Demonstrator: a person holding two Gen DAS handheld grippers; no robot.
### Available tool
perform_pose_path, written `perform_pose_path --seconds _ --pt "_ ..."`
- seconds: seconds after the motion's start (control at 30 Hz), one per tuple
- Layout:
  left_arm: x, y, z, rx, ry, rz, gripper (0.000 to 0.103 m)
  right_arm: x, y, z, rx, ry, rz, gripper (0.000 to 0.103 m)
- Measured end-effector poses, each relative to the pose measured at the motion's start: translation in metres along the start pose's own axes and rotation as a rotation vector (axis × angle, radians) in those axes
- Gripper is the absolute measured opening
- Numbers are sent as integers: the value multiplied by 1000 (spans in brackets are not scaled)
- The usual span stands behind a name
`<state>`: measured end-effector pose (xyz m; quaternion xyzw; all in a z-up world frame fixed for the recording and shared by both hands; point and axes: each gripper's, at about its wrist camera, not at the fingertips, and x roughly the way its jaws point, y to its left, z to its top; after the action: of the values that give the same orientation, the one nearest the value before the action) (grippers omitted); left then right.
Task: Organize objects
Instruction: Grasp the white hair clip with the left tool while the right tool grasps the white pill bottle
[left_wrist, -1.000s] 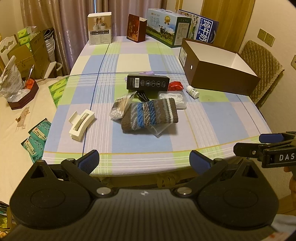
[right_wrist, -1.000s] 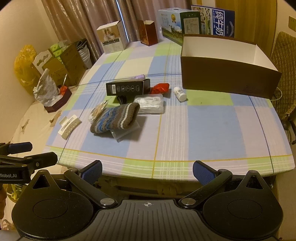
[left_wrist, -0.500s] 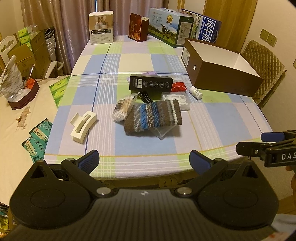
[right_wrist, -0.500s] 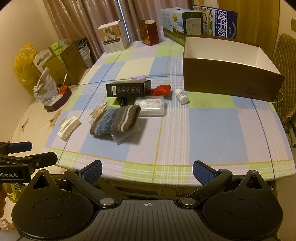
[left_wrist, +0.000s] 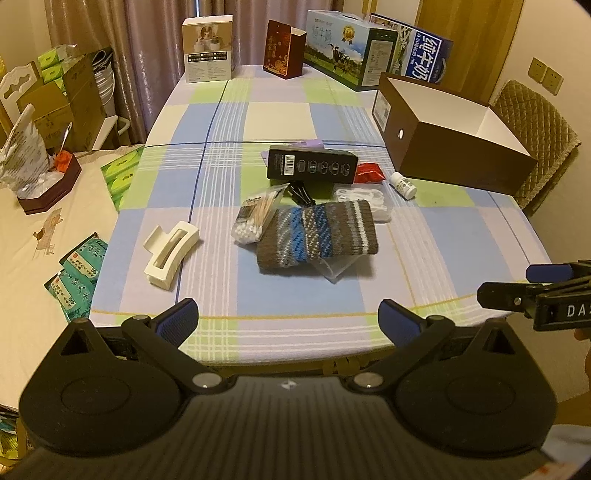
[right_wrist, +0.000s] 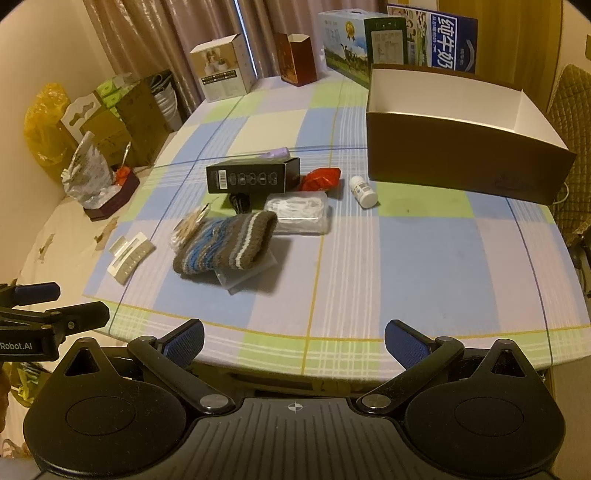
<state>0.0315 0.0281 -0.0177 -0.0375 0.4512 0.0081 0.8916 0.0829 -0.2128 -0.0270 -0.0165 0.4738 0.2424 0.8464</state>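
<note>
Box (right_wrist: 461, 155) on table (right_wrist: 424, 258) stands open, white interior bare.

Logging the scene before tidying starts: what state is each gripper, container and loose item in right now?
Left gripper: open, empty.
Right gripper: open, empty.
Brown cardboard box with white inside: open-topped, looks empty.
Small white pill bottle: capped, on its side.
Striped knitted pouch: flat, atop a clear plastic case.
Cream hair claw clip: closed.
Black product box: closed.
</note>
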Motion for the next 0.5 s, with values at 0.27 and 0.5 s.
perform_pose_path --seconds 0.27,0.5 --pt "11 10 8 0 -8 20 102 11 -3 8 3 11 0 101" --pt "29 23 12 -1 6 35 102 26 -10 15 19 21 -4 101"
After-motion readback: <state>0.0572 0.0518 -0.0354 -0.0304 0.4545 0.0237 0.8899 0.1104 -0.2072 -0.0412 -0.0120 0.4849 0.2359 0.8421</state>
